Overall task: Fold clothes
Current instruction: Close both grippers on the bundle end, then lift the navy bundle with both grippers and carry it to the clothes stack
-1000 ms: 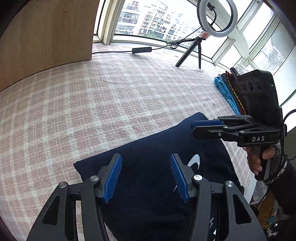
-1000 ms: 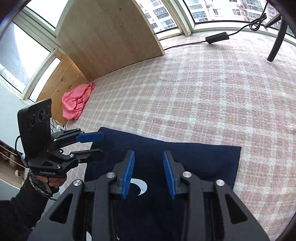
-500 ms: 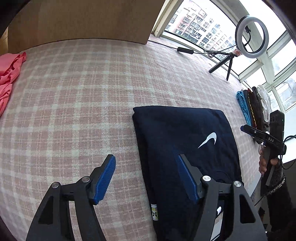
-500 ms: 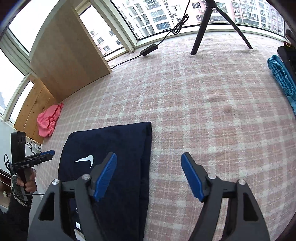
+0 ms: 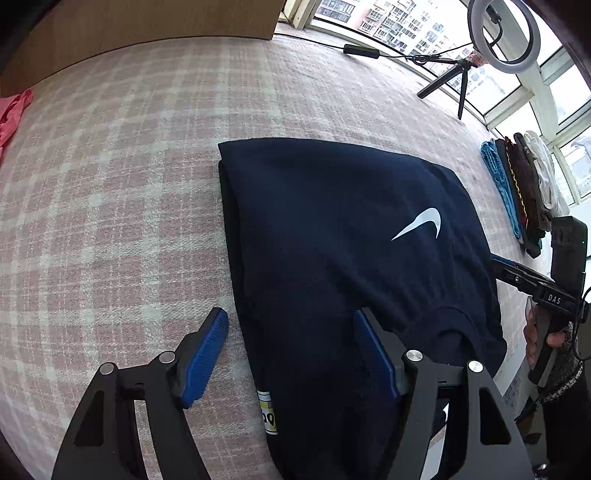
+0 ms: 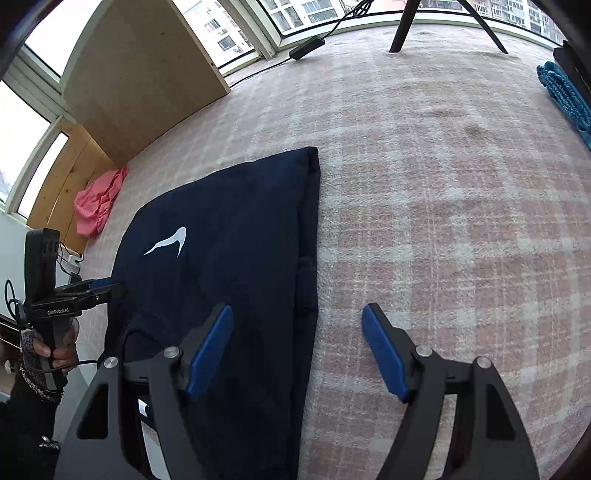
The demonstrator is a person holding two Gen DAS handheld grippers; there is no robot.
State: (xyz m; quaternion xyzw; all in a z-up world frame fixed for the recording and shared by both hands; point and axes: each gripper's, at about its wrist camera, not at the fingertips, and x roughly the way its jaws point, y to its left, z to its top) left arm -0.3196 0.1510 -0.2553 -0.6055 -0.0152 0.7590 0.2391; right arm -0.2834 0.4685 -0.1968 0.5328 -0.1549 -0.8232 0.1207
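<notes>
A navy sweatshirt (image 5: 332,229) with a white swoosh logo (image 5: 419,223) lies folded into a flat, roughly rectangular packet on the pink-and-white checked blanket (image 5: 110,184), close to the blanket's near edge. Its long axis runs from that near edge toward the windows. The collar (image 5: 448,326) sits at the near end, toward the right-hand side in the left wrist view, and the squared far end points at the window wall. A small white-and-yellow label (image 5: 266,410) shows at the near left edge of the packet.

The left hand-held gripper (image 5: 291,354) is spread wide and grips nothing; it hovers over the near left edge of the sweatshirt, one blue pad (image 5: 205,356) over the blanket and the other over the dark cloth. Whether either pad touches is unclear.

The right hand-held gripper (image 6: 297,350) is likewise spread wide and empty, straddling the sweatshirt's (image 6: 229,240) opposite long edge, its left pad (image 6: 210,349) over the cloth and its right pad over the blanket (image 6: 443,184).

At the far left edge of the blanket lies a crumpled pink garment (image 6: 96,206). Along the right edge stands a row of folded clothes (image 5: 521,184). A ring light on a tripod (image 5: 500,35) stands by the windows, near a black cable adapter (image 5: 361,51), and a wooden board (image 6: 140,74) leans at the far left.
</notes>
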